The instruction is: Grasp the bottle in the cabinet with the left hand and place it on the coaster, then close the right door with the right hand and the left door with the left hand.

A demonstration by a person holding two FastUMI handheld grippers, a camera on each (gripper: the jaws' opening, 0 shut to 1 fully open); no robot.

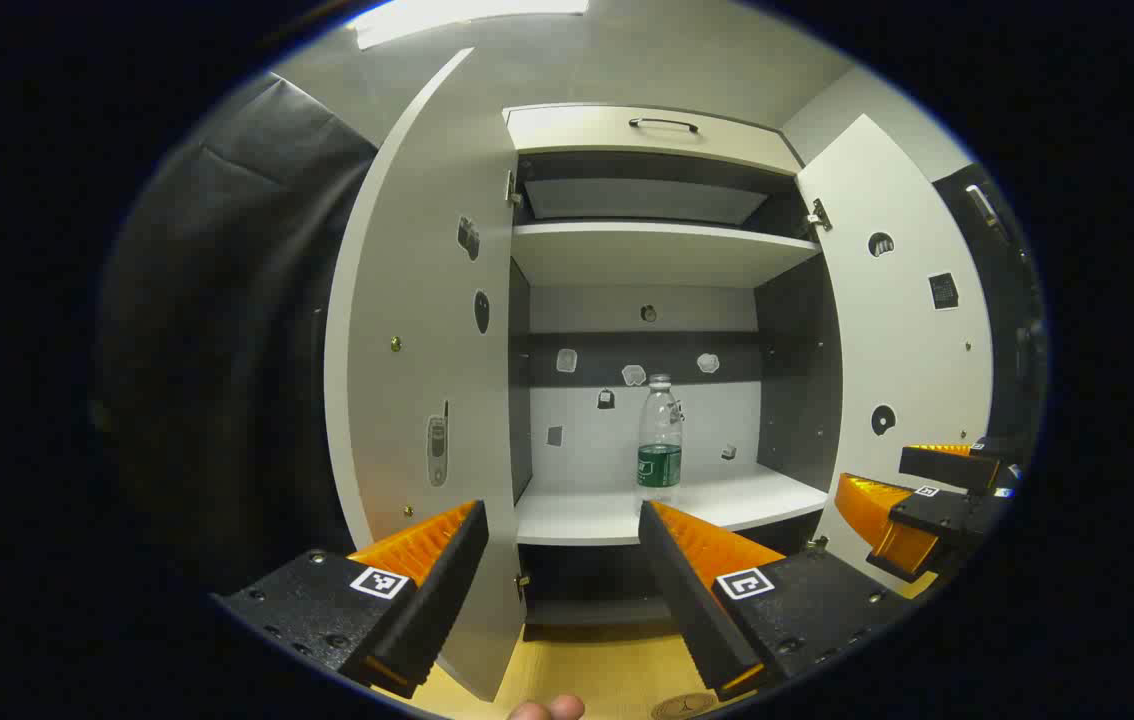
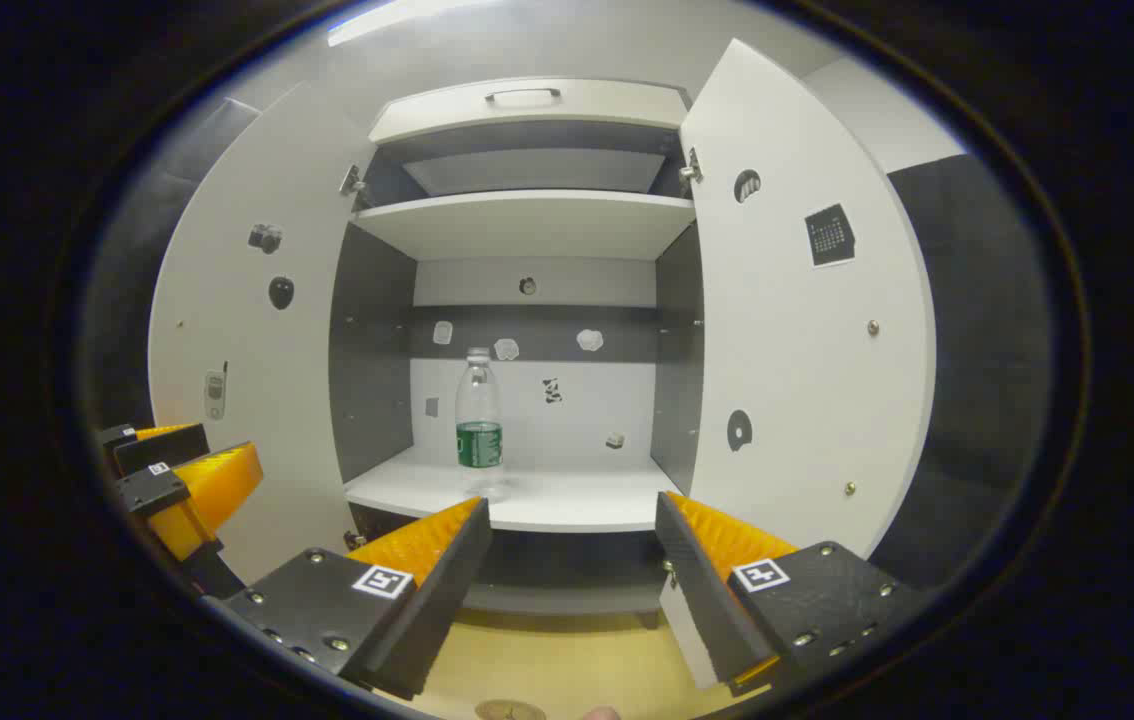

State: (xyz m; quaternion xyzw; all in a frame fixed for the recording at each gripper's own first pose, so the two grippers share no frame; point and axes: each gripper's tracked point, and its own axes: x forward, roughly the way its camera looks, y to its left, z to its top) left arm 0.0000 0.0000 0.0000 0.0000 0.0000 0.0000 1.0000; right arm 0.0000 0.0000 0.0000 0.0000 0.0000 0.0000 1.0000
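Left gripper view: white two-door cabinet stands wide open, both doors swung out. Clear plastic bottle with green label and pale cap stands upright on the white lower shelf, right of centre, apart from the walls. Left gripper hangs in front of the shelf edge, fingers spread wide, nothing between them; well short of the bottle. Right gripper shows at the right edge near the right door. Right gripper view: right gripper fingers likewise parted and empty; same bottle left of centre on the shelf; left door open. Round brownish disc at the bottom edge on the pale wooden bench, probably the coaster, partly cut off. Judgement: bottle looks near empty, so light, tippy, thin-walled and smooth. Best taken at the labelled mid-body with modest squeeze, kept upright.
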